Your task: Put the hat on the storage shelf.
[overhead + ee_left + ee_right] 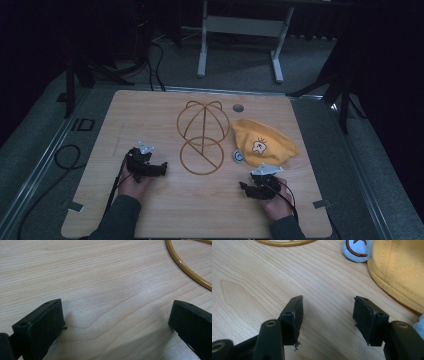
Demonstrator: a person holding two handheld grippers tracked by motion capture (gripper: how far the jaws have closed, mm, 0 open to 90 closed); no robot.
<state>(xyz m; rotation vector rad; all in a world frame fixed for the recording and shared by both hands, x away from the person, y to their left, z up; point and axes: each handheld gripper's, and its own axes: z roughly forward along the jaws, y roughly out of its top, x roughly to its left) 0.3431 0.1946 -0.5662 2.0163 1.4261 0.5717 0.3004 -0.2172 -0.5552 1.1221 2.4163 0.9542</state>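
Jaws on both grippers stood wide apart with nothing between them: the left gripper hovered over bare bench beside the golden wire hat stand, the right gripper just short of the yellow cap. That cap lay slumped on the bench, right of the stand, a small blue badge at its near edge. A pinch on soft fabric could bunch or drag it, and the light stand might slide when touched.

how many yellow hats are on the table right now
1. The yellow hat lies on the table's right side, just beyond the right gripper, beside the gold wire stand. None seems hidden.
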